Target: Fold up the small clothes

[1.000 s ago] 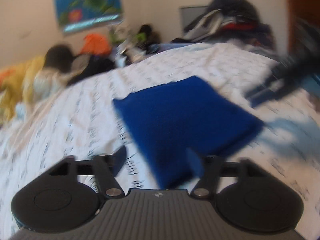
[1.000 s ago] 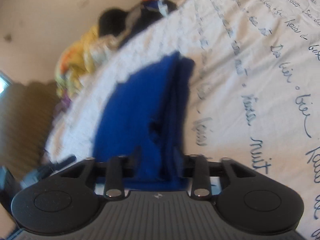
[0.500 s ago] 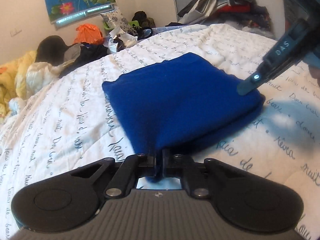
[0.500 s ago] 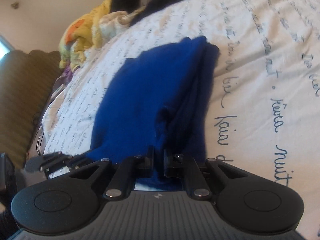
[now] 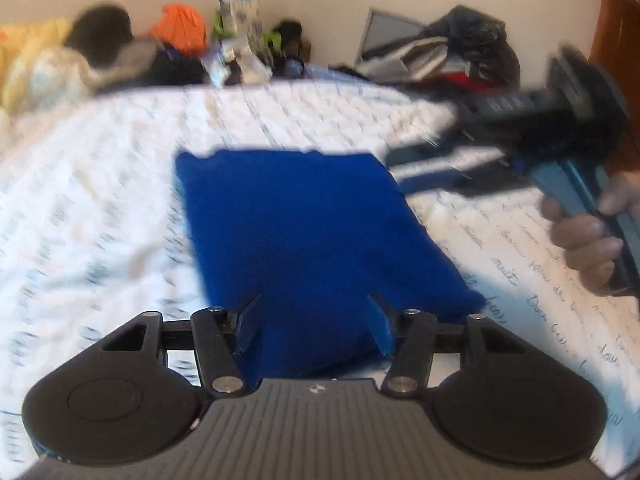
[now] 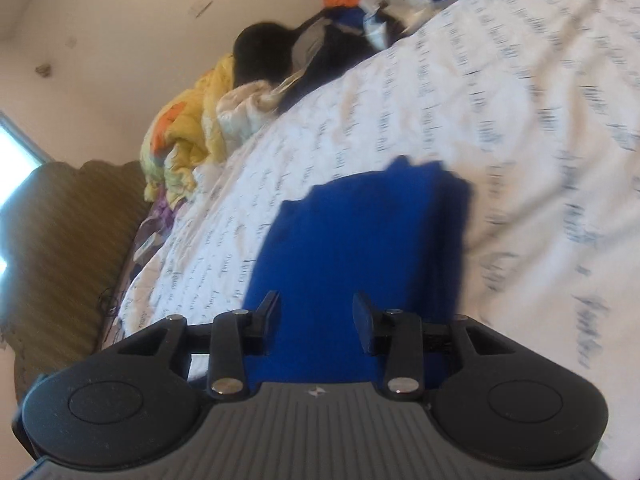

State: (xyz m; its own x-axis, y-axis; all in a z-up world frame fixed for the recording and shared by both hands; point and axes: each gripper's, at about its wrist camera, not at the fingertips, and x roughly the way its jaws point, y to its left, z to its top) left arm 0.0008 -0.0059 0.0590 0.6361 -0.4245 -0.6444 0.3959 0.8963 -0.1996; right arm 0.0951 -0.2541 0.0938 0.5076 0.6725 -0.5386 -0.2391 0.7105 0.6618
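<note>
Cream walls [image 5: 320, 8]; script-printed bedsheet [image 5: 100, 200]; wooden door [image 5: 616, 28].

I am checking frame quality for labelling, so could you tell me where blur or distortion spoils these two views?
Left wrist: motion blur smears the right gripper and bedsheet print; blue cloth edges soft. Right wrist: sheet text streaked, fisheye bends the bed, horizon tilted.

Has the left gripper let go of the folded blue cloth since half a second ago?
Yes. The left gripper now stands open, fingers spread over the folded blue cloth's near edge.
</note>
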